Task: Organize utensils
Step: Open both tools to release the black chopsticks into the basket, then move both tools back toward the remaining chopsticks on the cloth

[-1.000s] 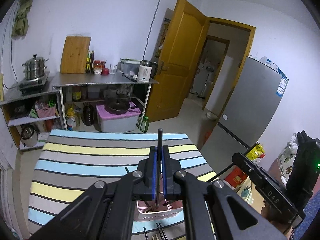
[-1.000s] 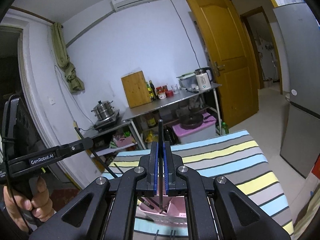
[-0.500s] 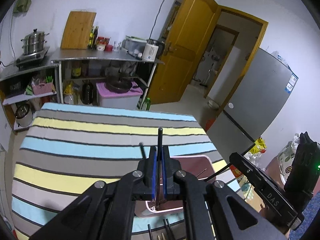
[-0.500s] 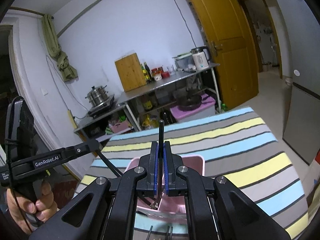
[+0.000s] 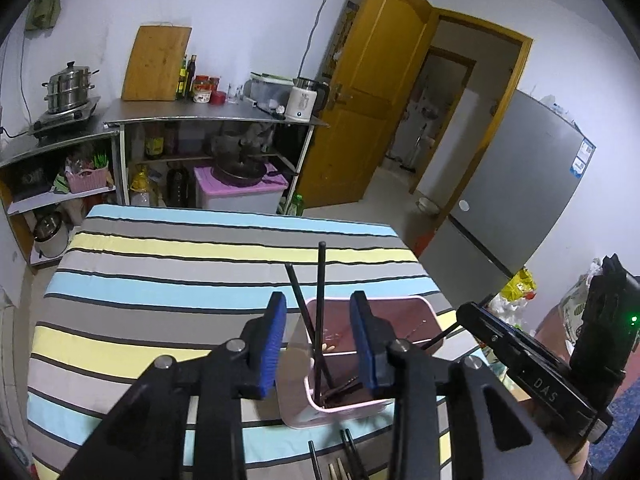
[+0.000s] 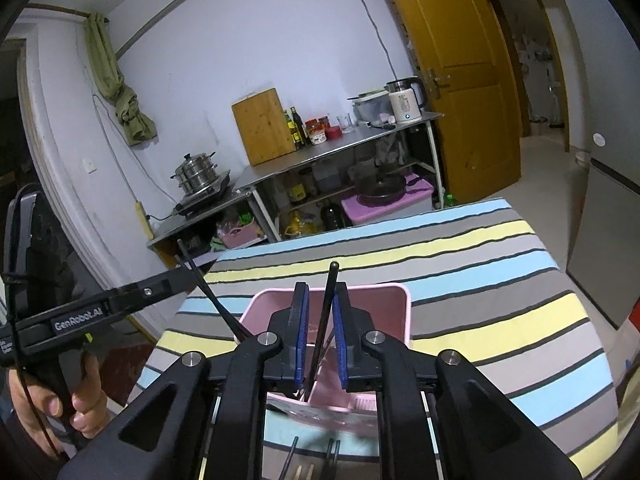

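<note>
On the striped tablecloth, the pink basket is loaded with black chopsticks. Both the left gripper and right gripper have just been opening, chopsticks released between parted jaws. More utensils are left lying before the basket.

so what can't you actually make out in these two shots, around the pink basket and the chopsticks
- Floor of the pink basket: both views, hidden by its own walls and the tool fingers.
- Lower end of the black chopstick in the right tool: right wrist view, hidden behind the tool body.
- Loose chopsticks on the striped tablecloth: cut off by the bottom edge, so no count.
- Left tool: jaws have just been opening, two sticks stand between them untouched.
</note>
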The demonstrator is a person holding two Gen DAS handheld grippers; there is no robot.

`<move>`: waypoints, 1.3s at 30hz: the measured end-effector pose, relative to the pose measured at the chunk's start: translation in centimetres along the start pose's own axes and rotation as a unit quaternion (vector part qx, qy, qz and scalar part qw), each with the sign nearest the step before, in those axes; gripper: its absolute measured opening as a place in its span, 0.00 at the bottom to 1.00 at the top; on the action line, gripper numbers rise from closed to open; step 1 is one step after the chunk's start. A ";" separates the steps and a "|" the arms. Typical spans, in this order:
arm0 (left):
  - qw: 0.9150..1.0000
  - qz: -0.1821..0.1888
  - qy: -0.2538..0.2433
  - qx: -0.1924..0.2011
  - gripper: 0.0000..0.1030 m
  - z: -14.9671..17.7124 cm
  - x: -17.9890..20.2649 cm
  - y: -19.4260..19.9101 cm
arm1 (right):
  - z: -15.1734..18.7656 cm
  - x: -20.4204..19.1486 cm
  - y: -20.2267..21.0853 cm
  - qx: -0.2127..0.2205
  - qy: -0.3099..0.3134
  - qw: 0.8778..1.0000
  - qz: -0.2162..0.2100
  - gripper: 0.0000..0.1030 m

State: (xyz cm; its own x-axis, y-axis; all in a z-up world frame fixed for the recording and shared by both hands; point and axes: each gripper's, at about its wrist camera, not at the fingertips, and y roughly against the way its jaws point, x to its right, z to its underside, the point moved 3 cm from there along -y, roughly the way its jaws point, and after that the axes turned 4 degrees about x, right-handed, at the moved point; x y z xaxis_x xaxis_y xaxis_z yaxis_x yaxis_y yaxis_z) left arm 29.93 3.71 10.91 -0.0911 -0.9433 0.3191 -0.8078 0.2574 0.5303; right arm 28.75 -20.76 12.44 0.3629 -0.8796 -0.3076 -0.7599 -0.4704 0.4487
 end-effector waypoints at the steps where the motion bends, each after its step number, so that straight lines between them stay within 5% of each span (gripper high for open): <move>1: 1.000 -0.002 0.000 0.003 0.33 0.0 0.0 0.4 | 0.0 0.0 0.4 0.002 0.003 1.000 0.001 0.12; 20: 0.999 -0.020 -0.012 0.039 0.33 6.8 1.2 7.9 | 5.7 -0.8 9.0 0.011 0.038 0.999 0.011 0.12; 39: 0.999 -0.019 -0.032 0.005 0.33 16.4 3.6 10.1 | 12.7 0.1 12.7 -0.023 0.035 0.999 0.016 0.12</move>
State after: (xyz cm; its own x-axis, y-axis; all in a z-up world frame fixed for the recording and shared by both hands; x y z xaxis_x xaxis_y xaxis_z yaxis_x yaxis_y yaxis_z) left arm 11.90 -0.54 4.47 -0.0974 -0.9641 0.2469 -0.8177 0.2189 0.5324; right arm 12.31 -25.92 7.44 0.3768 -0.8965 -0.2329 -0.7469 -0.4428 0.4960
